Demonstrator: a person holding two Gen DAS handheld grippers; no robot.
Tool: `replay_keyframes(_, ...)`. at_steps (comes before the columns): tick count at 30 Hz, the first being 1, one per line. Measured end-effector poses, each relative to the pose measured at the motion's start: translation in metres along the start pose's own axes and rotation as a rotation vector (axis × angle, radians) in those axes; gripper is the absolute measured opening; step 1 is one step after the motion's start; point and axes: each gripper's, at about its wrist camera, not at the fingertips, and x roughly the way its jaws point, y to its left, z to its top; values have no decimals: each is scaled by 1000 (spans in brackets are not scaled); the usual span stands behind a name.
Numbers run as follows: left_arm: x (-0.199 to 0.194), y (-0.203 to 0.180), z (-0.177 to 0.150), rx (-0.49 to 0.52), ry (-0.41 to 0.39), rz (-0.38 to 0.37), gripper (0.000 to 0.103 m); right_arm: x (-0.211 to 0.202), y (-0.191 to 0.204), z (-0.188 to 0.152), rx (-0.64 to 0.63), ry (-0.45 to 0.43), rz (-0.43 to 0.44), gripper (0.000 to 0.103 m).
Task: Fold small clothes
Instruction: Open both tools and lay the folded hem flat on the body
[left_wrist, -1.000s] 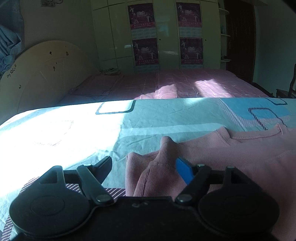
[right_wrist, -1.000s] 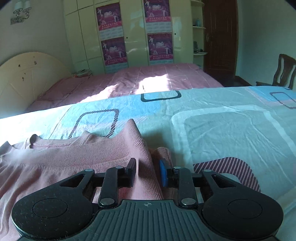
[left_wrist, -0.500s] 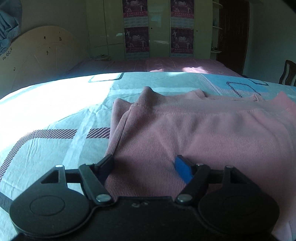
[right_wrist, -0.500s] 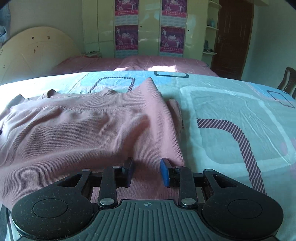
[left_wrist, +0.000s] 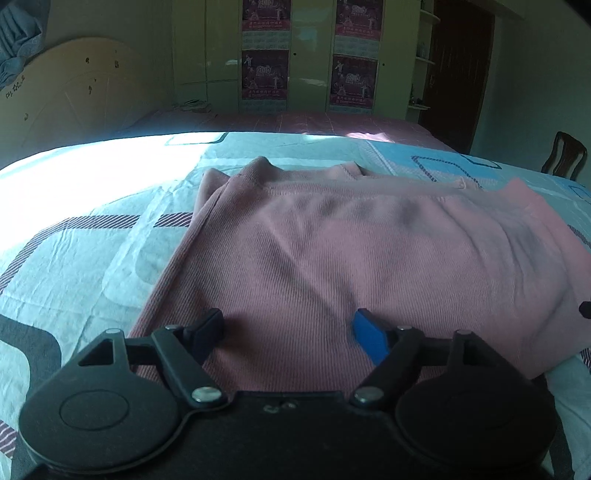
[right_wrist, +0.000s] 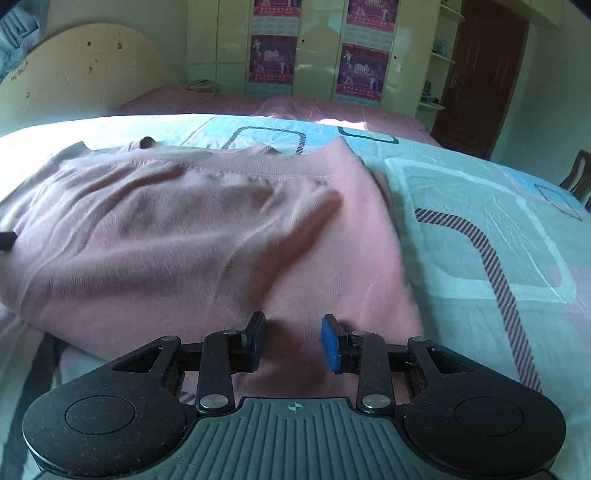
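Two grippers, one pink top (left_wrist: 369, 258), folded once and lying flat on the bed (left_wrist: 92, 258). Biggest risk: the doubled layer slides off square if either side gets dragged, since the knit looks loose and already ripples mid-panel. Left gripper (left_wrist: 290, 328) is spread wide over the near edge, jaws just widened, nothing pinched. Right gripper (right_wrist: 293, 339) is narrower, jaws just eased apart, cloth under them but not clamped. Smaller risk: a pad snags one layer only.

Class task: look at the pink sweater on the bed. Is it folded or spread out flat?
Folded. The pink sweater lies doubled over, its ribbed hem near the neckline and a second layer's edge showing at the side.
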Motion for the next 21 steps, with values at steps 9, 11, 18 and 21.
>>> replay_keyframes(9,-19,-4,1,7,30,3,76,-18,-8,4,79,46,24,41)
replay_keyframes(11,-22,-9,9,-22,16,-21,76,-27,1,14,102,-4,68,41)
replay_keyframes(18,3,-38,41,-26,1,-32,79,-10,60,66,80,-100,174,41)
replay_keyframes(21,25,-37,34,-51,78,-3,80,7,82,70,17,-83,179,41)
